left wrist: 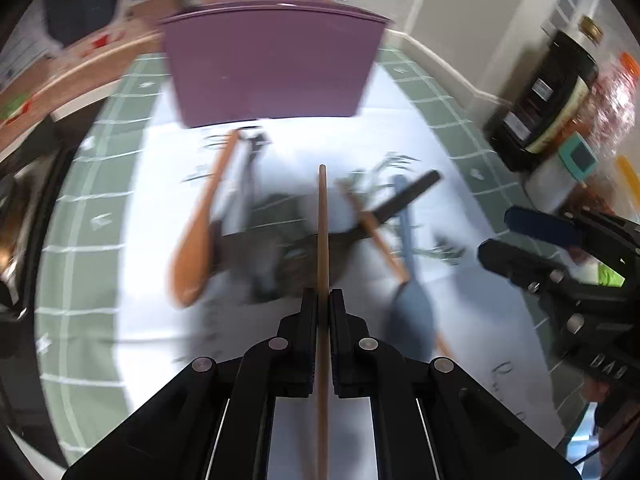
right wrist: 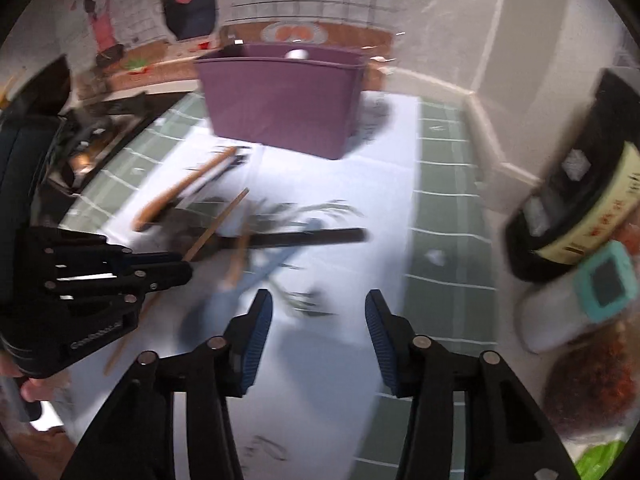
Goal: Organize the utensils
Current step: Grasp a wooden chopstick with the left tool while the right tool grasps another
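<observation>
On the left, the left tongs (left wrist: 322, 300) grip a thin wooden stick (left wrist: 322, 216) above scattered utensils on the counter (right wrist: 360, 184); it should stay pinched and level on its way to the purple bin (right wrist: 280, 100) behind, whose contents are hidden. The right tongs (right wrist: 319, 312) hang open, empty
</observation>
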`<state>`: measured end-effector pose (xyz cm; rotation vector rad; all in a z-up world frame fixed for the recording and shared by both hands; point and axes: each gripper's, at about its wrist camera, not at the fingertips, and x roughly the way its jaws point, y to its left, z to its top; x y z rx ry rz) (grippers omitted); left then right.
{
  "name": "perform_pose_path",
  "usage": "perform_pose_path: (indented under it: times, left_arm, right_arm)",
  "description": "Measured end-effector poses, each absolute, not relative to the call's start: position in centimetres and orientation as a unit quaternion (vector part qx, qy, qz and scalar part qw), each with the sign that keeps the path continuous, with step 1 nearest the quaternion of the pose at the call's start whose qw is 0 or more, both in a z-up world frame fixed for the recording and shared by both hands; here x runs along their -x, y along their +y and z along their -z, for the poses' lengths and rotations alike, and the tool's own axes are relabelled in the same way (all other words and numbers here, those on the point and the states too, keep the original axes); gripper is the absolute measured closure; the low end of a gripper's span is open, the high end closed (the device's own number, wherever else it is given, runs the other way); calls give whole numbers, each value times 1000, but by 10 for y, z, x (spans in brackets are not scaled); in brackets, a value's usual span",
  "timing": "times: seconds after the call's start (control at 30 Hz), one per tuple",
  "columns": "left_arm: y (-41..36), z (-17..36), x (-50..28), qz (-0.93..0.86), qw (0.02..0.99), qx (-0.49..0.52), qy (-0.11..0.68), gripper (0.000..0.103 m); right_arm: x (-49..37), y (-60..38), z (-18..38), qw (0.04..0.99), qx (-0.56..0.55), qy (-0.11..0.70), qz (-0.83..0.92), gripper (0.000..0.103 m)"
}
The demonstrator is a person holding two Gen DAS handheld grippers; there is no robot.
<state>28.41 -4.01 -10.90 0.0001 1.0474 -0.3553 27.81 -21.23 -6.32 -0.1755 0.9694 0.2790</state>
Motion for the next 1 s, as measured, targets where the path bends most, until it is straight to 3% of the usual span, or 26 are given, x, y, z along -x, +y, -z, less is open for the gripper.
perform_pose_path:
  times: [0.03, 0.13, 0.47, 0.53, 0.6, 0.73, 1.0]
  left_arm:
    - [-31, 108, -283, 158, 853, 1, 497, 97]
    - [-12, 108, -279, 135, 858, 3, 496, 97]
    - [25, 106, -269, 132, 857, 42, 497, 95]
    - [26, 105, -269, 131, 857, 40, 496, 91]
    - [28, 104, -269, 130, 856, 43, 498, 80]
    - [26, 103, -269, 138, 853, 42, 502, 78]
    - [8, 107, -286, 135, 840, 12, 526, 78]
  right_arm:
    - [-281, -208, 63, 868, 72, 468, -151, 72]
    - [-289, -195, 65, 855, 46, 479, -195, 77]
    - [-320, -155, 94, 829, 43, 518, -204, 78]
    - [-323, -154, 99, 825, 48, 527, -196, 81]
    - [-323, -155, 103, 827, 49, 529, -186, 84]
    - [-319, -153, 105, 830, 79, 525, -169, 97]
    - [-298, -169, 74, 843, 47, 503, -185, 98]
